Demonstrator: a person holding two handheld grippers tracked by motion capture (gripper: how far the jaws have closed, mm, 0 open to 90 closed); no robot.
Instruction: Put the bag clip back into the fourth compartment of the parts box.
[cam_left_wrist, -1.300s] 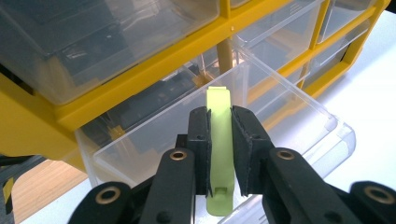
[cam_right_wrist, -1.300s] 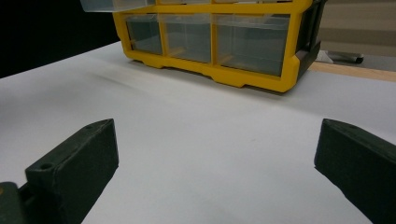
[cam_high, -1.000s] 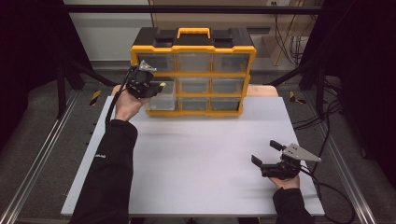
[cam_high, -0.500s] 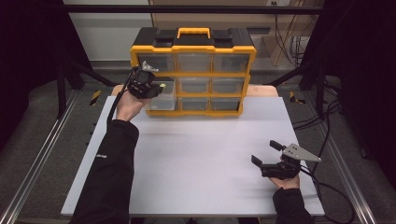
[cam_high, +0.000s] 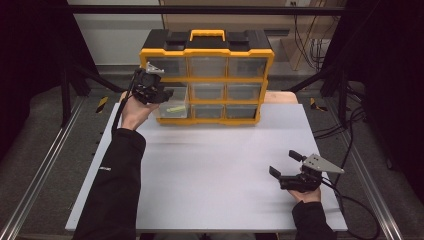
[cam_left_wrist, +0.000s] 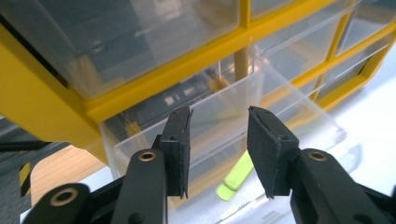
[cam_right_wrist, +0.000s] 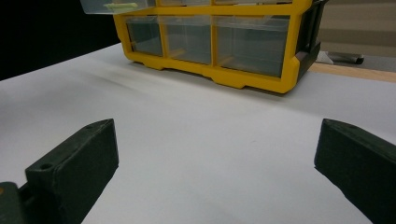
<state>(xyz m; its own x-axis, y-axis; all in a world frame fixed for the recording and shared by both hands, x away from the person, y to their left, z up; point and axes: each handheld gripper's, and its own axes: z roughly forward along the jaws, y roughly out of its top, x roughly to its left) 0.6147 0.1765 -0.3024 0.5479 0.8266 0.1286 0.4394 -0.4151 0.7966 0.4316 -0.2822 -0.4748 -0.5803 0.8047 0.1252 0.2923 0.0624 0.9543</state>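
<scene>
The white bench (cam_high: 210, 165) is lying broad and bare through its middle; the yellow-and-black drawer cabinet (cam_high: 207, 75) is standing on its far edge, a clear drawer (cam_high: 172, 105) sticking out at its left; the right hand-held gripper (cam_high: 286, 165) is sitting low near the front right corner.

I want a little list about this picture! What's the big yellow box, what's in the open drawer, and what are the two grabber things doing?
Box: yellow and black plastic organiser with clear drawers, at the far side of the white table
Open drawer: clear plastic drawer, pulled out at the organiser's left
Inside drawer: small lime-green piece
Left gripper: at the drawer's front wall, jaws apart
Right gripper: near the table's front right, jaws wide open, holding nothing
</scene>
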